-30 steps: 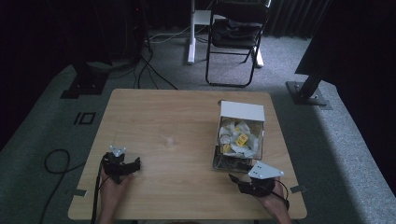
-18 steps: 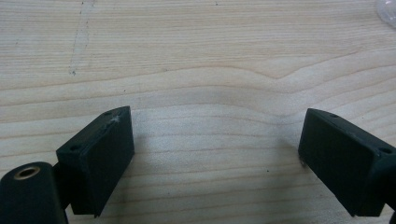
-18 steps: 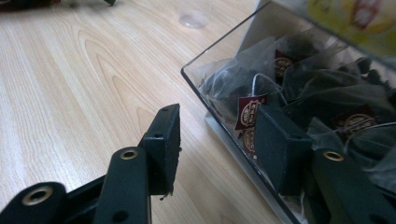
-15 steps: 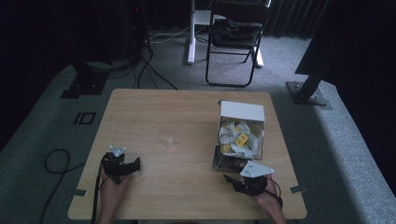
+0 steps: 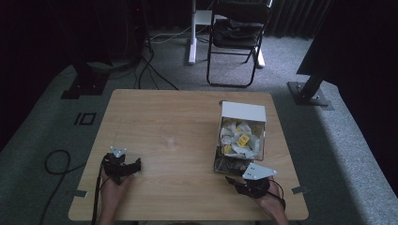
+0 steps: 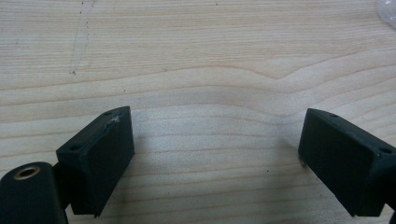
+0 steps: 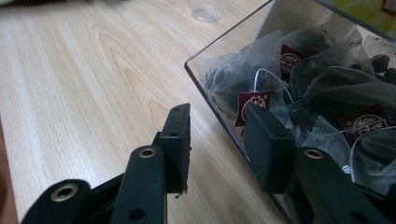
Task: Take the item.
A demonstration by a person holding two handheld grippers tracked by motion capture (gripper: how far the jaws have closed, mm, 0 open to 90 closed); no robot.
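I have the right tool (image 5: pixel 234 180) at the near corner of the clear box (image 5: pixel 241 140), which sits on the right half of the bench (image 5: pixel 187 117), just ahead of that hand. In the right gripper view the box's near wall (image 7: pixel 219 116) runs up between the two jaws: one jaw stands outside over bare wood, the other hangs over the inside, above the dark tea bags (image 7: pixel 289 93) heaped there. The jaws have just been closing, yet the pads are not pressing on anything I can see; the wall passes through the gap untouched, so I call that tool released. What the next move turns on, as I judge it, is that the bags lie ahead and to the inner side of the wall, so the tool must shift over the rim before it bites, or it will pinch the plastic instead. The box's long axis runs away from me, with lighter sachets (image 5: pixel 239 138) at its far end. My left tool (image 5: pixel 136 164) rests well apart on the left of the bench, jaws wide and empty over bare wood (image 6: pixel 210 93); the right hand is plainly the nearer one.
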